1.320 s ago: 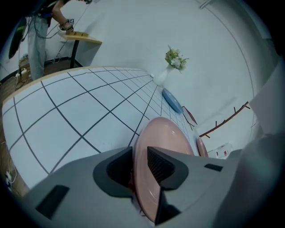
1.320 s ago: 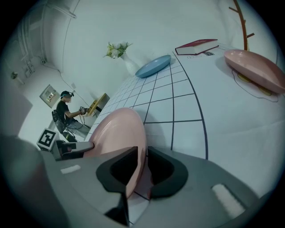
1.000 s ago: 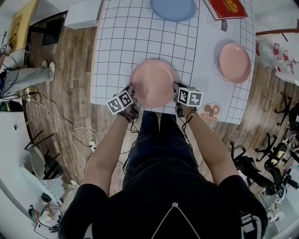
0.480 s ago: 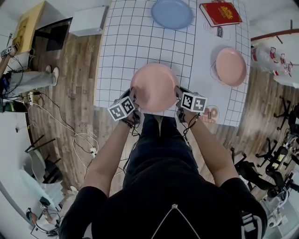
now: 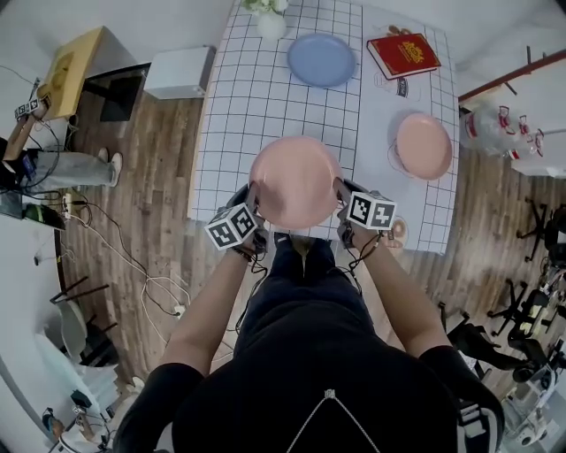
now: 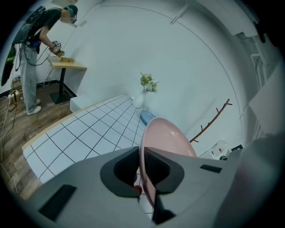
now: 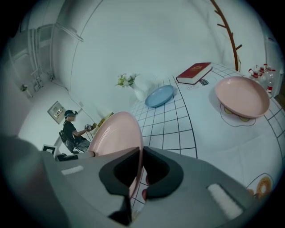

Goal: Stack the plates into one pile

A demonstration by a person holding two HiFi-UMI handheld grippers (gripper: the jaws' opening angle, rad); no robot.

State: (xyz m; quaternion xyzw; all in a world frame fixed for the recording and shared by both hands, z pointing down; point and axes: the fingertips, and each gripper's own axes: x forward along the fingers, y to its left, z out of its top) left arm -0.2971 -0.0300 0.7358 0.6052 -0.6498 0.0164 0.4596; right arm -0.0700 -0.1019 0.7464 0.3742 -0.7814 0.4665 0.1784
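A pink plate [image 5: 294, 180] hangs above the near edge of the grid-patterned table [image 5: 239, 106], held by both grippers. My left gripper [image 5: 255, 198] grips its left rim and its jaws are closing, pads pressed on the rim [image 6: 167, 138]. My right gripper [image 5: 338, 193] is shut on the right rim [image 7: 116, 133]. In each gripper view the plate stands edge-on between the pads. A second pink plate [image 5: 424, 146] lies on the table at the right. A blue plate [image 5: 322, 60] lies at the far middle.
A red book [image 5: 403, 55] lies far right next to the blue plate, and a white vase with flowers [image 5: 271, 19] stands at the far edge. Cables run over the wooden floor at the left. A person [image 6: 33, 67] stands at a small desk in the far left corner.
Both grippers have risen together with the pink plate, lifting it off the table. The table and the other plates now look smaller and farther below.
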